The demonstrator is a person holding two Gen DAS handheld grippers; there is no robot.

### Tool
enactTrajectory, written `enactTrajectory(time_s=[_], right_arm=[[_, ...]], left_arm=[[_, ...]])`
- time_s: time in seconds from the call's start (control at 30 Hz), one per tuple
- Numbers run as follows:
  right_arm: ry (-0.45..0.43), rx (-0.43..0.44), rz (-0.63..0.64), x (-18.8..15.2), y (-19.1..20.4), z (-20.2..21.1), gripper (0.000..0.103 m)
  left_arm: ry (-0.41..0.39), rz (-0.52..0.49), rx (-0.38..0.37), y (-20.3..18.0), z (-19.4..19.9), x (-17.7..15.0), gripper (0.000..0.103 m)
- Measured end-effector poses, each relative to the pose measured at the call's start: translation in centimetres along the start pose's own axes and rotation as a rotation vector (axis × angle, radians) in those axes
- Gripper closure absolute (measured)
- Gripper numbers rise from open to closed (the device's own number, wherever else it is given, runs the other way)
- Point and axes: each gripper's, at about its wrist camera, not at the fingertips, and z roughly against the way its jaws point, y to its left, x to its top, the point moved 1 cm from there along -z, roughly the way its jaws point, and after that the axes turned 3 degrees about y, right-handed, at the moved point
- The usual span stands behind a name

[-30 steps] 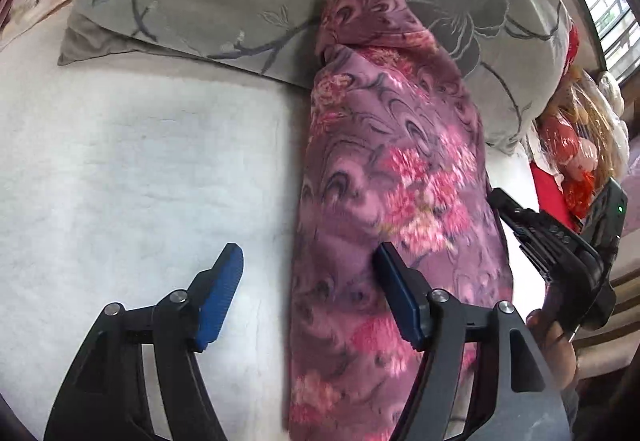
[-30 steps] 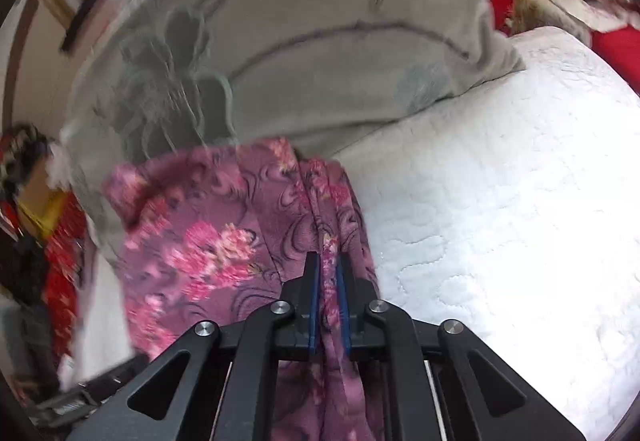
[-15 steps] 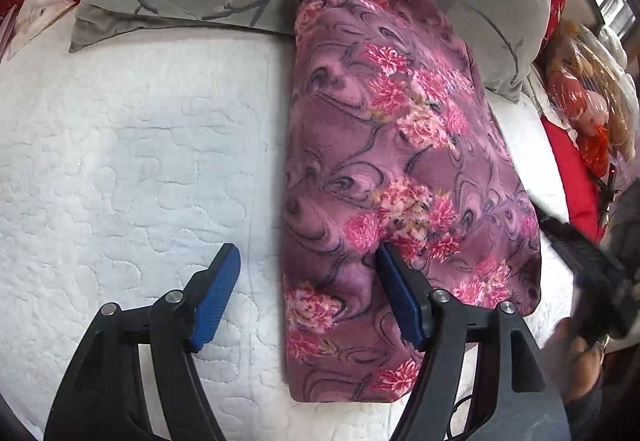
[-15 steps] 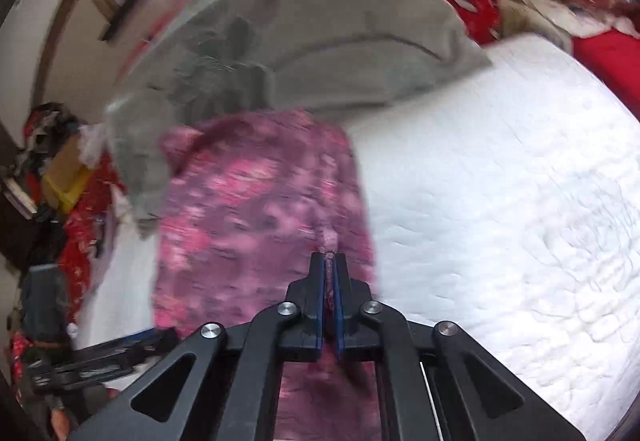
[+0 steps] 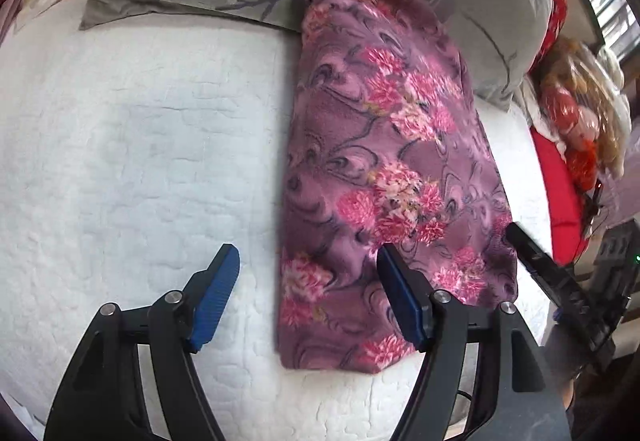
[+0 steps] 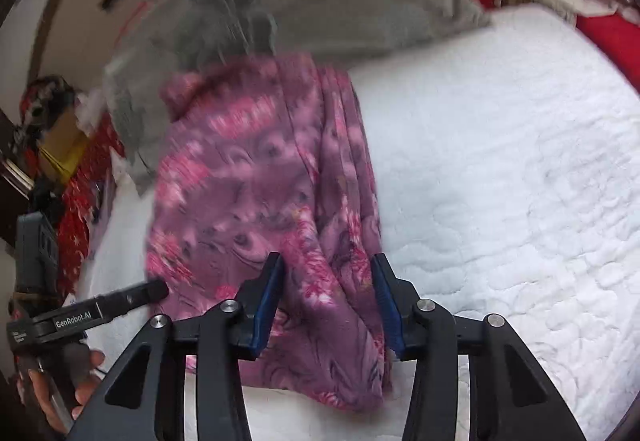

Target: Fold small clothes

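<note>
"GenRobot.AI" (white lettering) stands on the left claw (image 6: 154, 291).

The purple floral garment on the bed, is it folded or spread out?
Folded. The purple floral garment lies as a narrow doubled strip on the white quilt, far end on the grey pillow.

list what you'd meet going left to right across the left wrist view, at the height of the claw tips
white quilted bedcover → left claw, open → purple floral garment → right claw's finger → red fabric
</note>
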Motion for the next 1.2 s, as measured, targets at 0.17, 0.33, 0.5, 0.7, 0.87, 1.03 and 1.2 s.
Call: enactTrajectory(time_s=[0.17,0.33,0.5,0.7,0.87,1.03,1.2], right_arm=[[0.059,-0.02,-0.005,-0.3,-0.4,-1.0,0.091],[-0.022,0.005,-0.004,0.0,-0.8,0.7,0.093],[0.059,-0.036,-0.027,0.4,-1.0,-0.4,0.082],[-0.112,0.016,0.075,5.7,3.7,1.0,0.077],[-0.059,-0.053,0.14,6.8,5.6,-5.4,0.08],[0.028,-0.051,0.153,7.1,4.8,-6.8,0.08],[-0.071,-0.07,0.007,11.6,3.0,-6.5,0.05]], left_arm=[[0.033,-0.012,0.038,-0.1,-0.9,-0.6,0.032],[0.036,-0.089,0.08,-1.0,-1.7,-1.7,0.032],[0.004,-0.076,-0.024,-1.6,0.7,0.2,0.033],[-0.101,-0.048,-0.018,-3.4,1.6,8.6,0.032],[-0.013,-0.015,0.056,-2.1,-4.1,11.5,0.028],[-0.021,0.002,-0.045,-0.1,-3.8,12.2,0.023],[-0.056,-0.013,-0.044,-0.2,-2.7,12.9,0.023]])
